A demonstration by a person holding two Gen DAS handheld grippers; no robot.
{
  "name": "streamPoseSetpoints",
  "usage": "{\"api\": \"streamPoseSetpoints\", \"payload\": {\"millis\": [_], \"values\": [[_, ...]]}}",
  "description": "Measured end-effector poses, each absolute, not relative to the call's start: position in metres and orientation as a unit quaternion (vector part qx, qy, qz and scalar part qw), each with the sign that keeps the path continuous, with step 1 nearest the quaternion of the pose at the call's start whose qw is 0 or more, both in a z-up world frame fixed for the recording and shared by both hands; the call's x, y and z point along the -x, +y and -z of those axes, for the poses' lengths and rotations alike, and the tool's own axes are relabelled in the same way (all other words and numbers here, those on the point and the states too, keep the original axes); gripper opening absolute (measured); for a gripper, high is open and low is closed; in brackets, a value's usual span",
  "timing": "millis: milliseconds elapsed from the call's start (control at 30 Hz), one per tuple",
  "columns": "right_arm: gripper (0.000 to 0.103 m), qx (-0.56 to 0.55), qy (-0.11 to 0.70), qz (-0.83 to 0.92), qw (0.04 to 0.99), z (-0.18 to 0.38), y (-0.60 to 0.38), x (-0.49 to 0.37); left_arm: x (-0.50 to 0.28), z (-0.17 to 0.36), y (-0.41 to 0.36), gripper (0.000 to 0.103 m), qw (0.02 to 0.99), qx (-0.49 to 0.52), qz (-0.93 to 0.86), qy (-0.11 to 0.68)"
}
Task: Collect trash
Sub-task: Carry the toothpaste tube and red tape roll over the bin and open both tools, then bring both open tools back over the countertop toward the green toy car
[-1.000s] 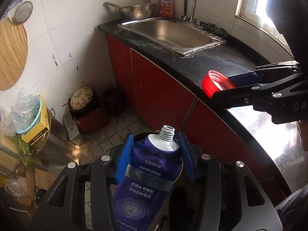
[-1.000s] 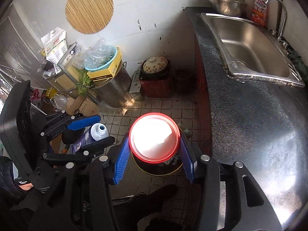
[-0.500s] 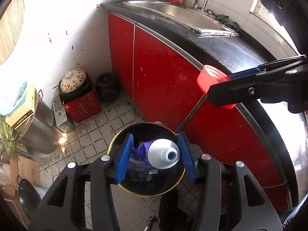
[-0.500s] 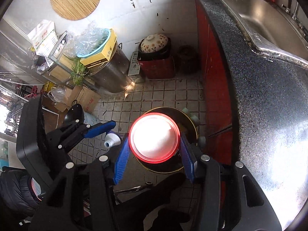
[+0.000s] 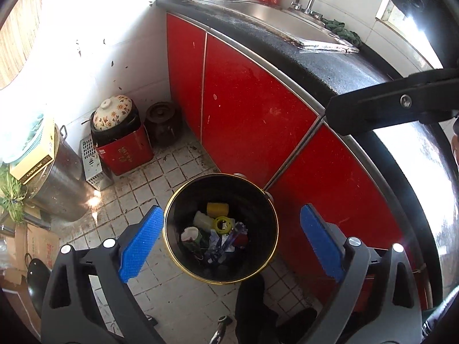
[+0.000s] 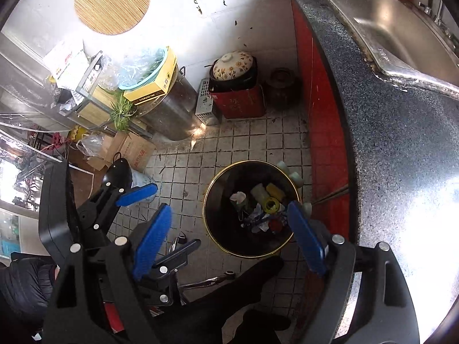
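A black trash bin with a gold rim [image 5: 172,246] [image 6: 207,223] stands on the tiled floor by the red cabinets. Inside lie the purple pouch [image 5: 226,238] [image 6: 255,218], the red lid [image 5: 241,239] [image 6: 274,225], a yellow roll [image 5: 223,224] [image 6: 271,205] and other scraps. My left gripper [image 5: 229,243] is open and empty right above the bin. My right gripper [image 6: 229,238] is open and empty above the bin's near side. The left gripper also shows in the right wrist view [image 6: 160,218], and one right finger [image 5: 387,109] shows in the left wrist view.
Red cabinets [image 5: 258,109] and a dark counter [image 6: 401,143] with a steel sink [image 6: 387,28] run along the right. A flowered pot on a red box [image 5: 120,140], a dark jar [image 5: 163,123], a steel drum [image 6: 169,106] and cardboard boxes [image 6: 129,149] crowd the far floor.
Both grippers have opened. The purple pouch left my left gripper and the red lid left my right gripper; both now lie in the bin.
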State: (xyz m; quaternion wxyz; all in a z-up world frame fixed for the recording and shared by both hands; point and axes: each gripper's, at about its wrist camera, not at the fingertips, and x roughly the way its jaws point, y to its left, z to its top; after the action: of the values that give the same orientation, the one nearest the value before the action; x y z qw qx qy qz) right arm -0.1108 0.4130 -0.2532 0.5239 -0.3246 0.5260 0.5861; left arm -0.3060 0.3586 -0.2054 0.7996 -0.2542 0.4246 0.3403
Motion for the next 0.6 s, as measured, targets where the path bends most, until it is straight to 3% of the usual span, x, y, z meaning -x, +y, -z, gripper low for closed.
{"api": "streamPoseSetpoints", "payload": {"millis": [333, 600], "values": [[0.085, 0.266, 0.49, -0.559, 0.614, 0.168, 0.331, 0.061, 0.257, 0.133, 0.33, 0.096, 0.828, 0.173, -0.328, 0.421], [0.086, 0.171, 0.448, -0.421, 0.77, 0.085, 0.163, -0.021, 0.126, 0.078, 0.235, 0.096, 0.899, 0.043, -0.142, 0.413]]}}
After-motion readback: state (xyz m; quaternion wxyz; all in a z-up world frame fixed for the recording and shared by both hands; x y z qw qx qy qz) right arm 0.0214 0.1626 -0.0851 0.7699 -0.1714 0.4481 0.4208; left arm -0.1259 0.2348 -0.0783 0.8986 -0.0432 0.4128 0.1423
